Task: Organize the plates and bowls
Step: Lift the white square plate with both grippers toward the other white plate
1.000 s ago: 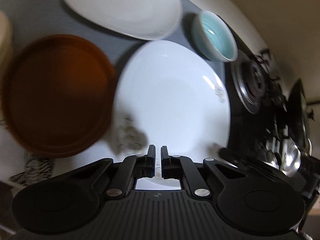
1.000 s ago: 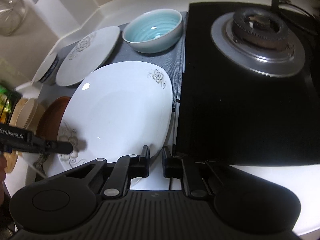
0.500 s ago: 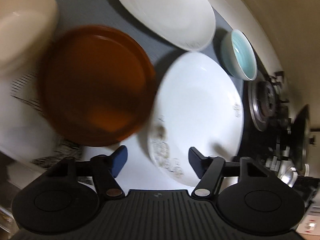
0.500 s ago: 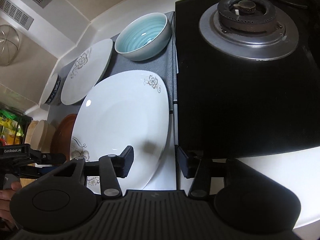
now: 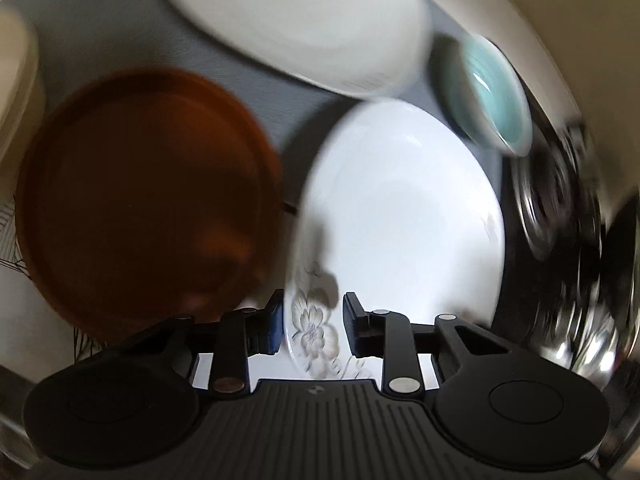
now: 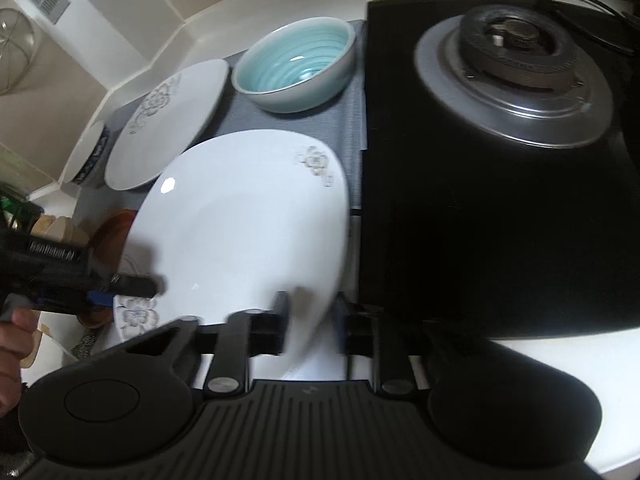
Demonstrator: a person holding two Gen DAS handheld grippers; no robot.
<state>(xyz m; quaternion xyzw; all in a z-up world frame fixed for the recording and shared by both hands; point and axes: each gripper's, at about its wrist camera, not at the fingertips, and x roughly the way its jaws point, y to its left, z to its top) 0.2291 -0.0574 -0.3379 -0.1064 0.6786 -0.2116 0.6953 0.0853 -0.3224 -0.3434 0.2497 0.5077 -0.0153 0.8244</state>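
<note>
A large white plate with grey flowers (image 5: 400, 216) (image 6: 240, 224) lies on a grey mat beside the stove. My left gripper (image 5: 313, 328) is open with its jaws on either side of the plate's near flowered rim. My right gripper (image 6: 310, 322) is open with its jaws on either side of the plate's opposite rim. My left gripper also shows in the right wrist view (image 6: 132, 284). A brown plate (image 5: 144, 196) lies left of the white plate. A second white plate (image 6: 168, 124) and a teal bowl (image 6: 296, 70) lie behind it.
A black gas stove (image 6: 500, 160) with a burner (image 6: 516, 76) lies to the right of the mat. A blue-patterned bowl (image 6: 86, 156) sits at the far left back. Cream bowls (image 5: 12, 92) stand left of the brown plate. White counter runs along the front.
Both grippers were shut a second ago, opened wide, and now have narrowed around opposite rims of the large white plate. The left gripper has shifted right, back to the plate.
</note>
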